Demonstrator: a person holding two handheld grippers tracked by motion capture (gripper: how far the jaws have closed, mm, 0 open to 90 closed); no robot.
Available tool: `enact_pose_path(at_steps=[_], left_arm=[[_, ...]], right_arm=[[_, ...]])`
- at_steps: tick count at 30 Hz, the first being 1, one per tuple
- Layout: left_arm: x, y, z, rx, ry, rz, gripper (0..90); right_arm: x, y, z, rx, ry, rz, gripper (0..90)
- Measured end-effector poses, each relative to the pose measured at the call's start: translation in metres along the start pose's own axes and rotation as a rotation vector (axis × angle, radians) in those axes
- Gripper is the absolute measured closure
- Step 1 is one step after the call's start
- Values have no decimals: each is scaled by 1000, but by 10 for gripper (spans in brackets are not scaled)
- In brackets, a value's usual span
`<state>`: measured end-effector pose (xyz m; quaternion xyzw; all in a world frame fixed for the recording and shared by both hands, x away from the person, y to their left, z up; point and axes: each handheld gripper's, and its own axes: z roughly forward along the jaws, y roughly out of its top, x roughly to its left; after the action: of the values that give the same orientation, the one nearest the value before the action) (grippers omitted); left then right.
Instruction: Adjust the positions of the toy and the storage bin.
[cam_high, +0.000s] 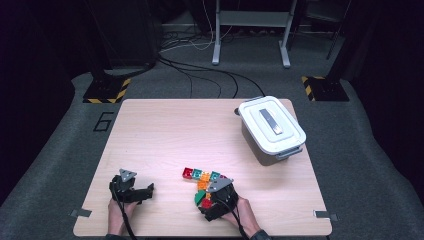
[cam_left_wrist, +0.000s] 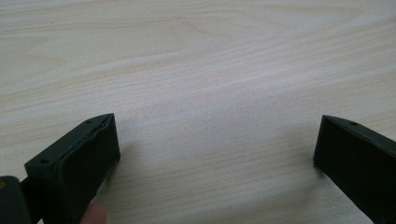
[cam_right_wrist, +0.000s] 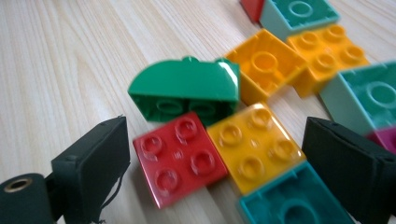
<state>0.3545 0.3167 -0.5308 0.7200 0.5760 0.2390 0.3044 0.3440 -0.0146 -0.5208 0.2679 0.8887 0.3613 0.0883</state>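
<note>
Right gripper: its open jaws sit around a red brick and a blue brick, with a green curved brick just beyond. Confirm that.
Not quite. The right gripper is open and the red brick lies between its jaws, but its neighbour is a yellow brick, not blue. The green curved brick does lie just beyond. The right gripper view shows it.

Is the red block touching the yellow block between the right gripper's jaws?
Touching. The right gripper view shows the red block and the yellow block lying edge to edge, no table visible between them.
</note>
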Motion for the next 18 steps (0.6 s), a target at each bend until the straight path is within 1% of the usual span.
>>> enact_pose_path(at_steps=[1,3,4,6,9,11,13,15,18], left_arm=[[0,0,0,0,0,0,0],[0,0,0,0,0,0,0],[0,0,0,0,0,0,0],[0,0,0,0,0,0,0],[0,0,0,0,0,0,0],[0,0,0,0,0,0,0],[0,0,0,0,0,1,0],[0,0,0,2,0,3,0],[0,0,0,3,0,4,0]], right_arm=[[1,2,2,3,1,-2,69],[2,5,3,1,7,-26,62],[2,7,2,-10,1,-23,62],[0,7,-5,-27,0,-22,62],[-5,3,-21,-64,-23,-14,61],[-14,-4,-36,-77,-52,10,61],[-26,-11,-44,-75,-81,40,62],[-38,-18,-48,-69,-103,66,63],[-51,-25,-51,-58,-131,74,68]])
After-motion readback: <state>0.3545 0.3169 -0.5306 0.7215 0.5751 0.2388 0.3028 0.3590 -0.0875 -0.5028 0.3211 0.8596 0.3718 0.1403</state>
